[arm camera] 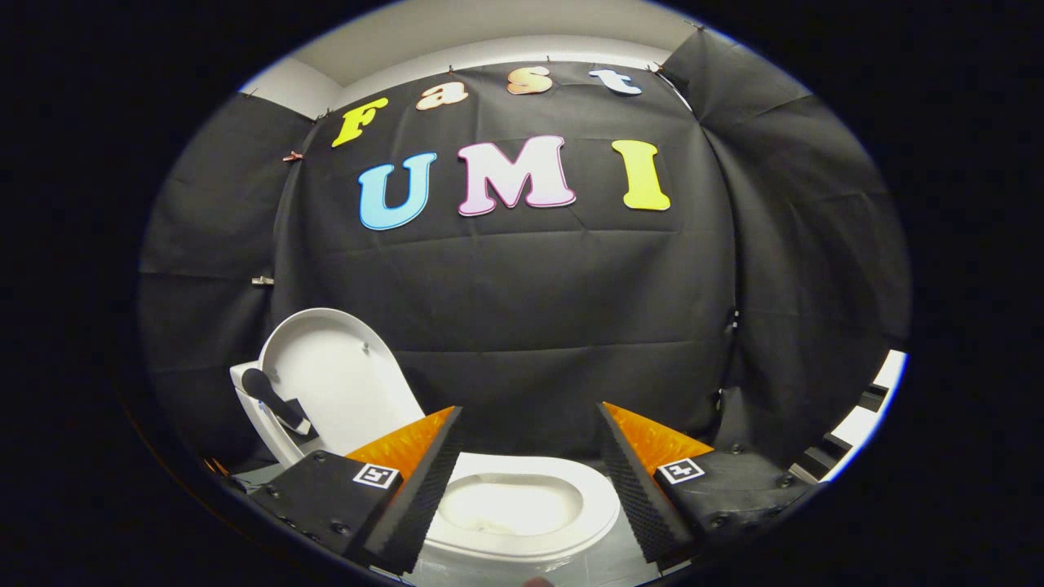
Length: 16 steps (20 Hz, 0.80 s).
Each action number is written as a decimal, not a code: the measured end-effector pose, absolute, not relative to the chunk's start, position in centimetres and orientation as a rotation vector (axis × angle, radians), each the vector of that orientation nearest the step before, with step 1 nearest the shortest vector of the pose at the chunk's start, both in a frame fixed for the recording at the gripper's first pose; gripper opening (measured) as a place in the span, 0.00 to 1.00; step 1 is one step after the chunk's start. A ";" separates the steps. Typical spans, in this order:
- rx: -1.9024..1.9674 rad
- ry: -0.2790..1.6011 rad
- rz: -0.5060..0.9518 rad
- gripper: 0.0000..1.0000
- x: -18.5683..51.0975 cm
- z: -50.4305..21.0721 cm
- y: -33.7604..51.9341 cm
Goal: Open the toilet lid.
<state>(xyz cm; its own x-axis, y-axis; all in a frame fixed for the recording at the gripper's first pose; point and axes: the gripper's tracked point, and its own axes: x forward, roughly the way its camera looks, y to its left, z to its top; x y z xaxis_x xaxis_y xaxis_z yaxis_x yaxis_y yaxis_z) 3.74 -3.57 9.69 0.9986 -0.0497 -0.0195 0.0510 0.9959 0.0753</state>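
The gripper (pixel 528 424) stands wide open, holding nothing. The lid (pixel 342 379) is already raised, upright, beyond the left finger; the bowl (pixel 522 505) lies between and below the fingers. The lid looks like stiff, light, slippery plastic; its thin rim seems the best hold.

The gripper (pixel 528 424) hangs with its fingers spread wide and nothing between them, above the toilet seat (pixel 599 509) and its open bowl (pixel 502 509). The raised toilet lid (pixel 338 383) stands upright beyond the left finger, leaving the bowl unobstructed.
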 end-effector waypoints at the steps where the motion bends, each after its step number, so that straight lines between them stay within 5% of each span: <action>1: 0.079 0.003 -0.051 0.99 3.7 10.1 -3.6; 16: 0.049 0.025 -0.050 0.99 3.9 8.6 -4.0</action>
